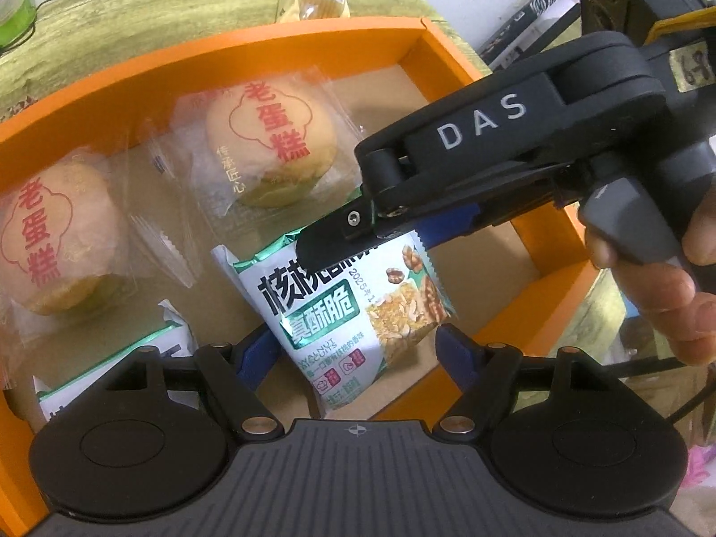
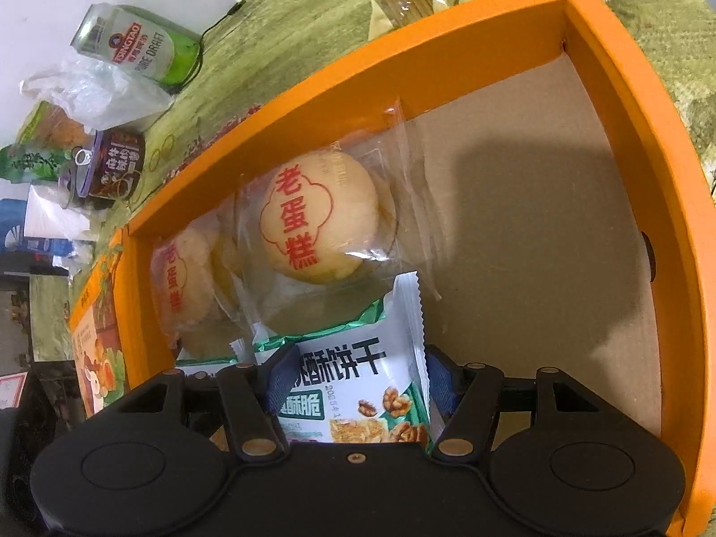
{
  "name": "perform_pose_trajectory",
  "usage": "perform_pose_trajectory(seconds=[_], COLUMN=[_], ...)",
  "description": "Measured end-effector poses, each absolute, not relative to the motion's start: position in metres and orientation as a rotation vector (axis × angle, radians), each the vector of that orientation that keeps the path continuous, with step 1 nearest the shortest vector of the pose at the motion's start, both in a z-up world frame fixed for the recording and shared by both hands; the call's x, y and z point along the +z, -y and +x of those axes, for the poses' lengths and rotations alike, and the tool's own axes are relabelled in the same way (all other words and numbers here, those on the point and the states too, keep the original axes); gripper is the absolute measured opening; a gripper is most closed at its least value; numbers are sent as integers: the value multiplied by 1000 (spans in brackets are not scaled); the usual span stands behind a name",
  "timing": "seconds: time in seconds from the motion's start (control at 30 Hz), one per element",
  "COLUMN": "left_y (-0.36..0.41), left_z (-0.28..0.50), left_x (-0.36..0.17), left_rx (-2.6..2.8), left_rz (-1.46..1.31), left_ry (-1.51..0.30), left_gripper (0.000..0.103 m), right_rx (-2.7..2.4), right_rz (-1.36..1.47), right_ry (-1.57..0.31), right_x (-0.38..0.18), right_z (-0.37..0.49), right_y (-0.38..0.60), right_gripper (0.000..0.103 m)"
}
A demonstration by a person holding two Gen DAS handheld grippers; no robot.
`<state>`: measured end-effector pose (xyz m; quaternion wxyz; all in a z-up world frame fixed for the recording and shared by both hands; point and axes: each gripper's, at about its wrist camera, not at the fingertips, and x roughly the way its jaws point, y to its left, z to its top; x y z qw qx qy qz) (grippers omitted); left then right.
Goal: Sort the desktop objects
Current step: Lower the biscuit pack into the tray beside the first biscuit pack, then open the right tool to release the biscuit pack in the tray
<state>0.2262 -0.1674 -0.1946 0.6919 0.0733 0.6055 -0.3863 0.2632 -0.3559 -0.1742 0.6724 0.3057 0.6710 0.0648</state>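
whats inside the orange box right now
Two wrapped egg cakes lie in the orange box, with a walnut biscuit packet gripped by the right gripper. A second packet is partly hidden by the left gripper. The rest is bare cardboard.

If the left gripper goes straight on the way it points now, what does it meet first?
Most likely the walnut biscuit packet lying between its fingers, over the orange box floor. How far off it is cannot be told.

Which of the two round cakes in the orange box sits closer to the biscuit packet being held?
The cake by the box's back wall; its wrapper reaches the walnut biscuit packet. The other cake lies further left.
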Motion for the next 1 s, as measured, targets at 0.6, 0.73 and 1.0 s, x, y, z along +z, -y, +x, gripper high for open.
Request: perform_pose_trajectory(seconds=[0.6, 0.73, 1.0], left_y=[149, 150, 175], left_z=[217, 207, 198], left_x=[-166, -153, -168], left_rx=[-882, -907, -967], left_rz=[222, 246, 305], left_ry=[-1300, -1220, -1239], left_gripper=[85, 85, 87], right_rx=[81, 89, 132], right_rz=[620, 550, 454], right_ry=[-1424, -1379, -1443], right_x=[-145, -128, -143], right_z=[257, 251, 253], right_y=[371, 367, 335], right_gripper=[66, 64, 57])
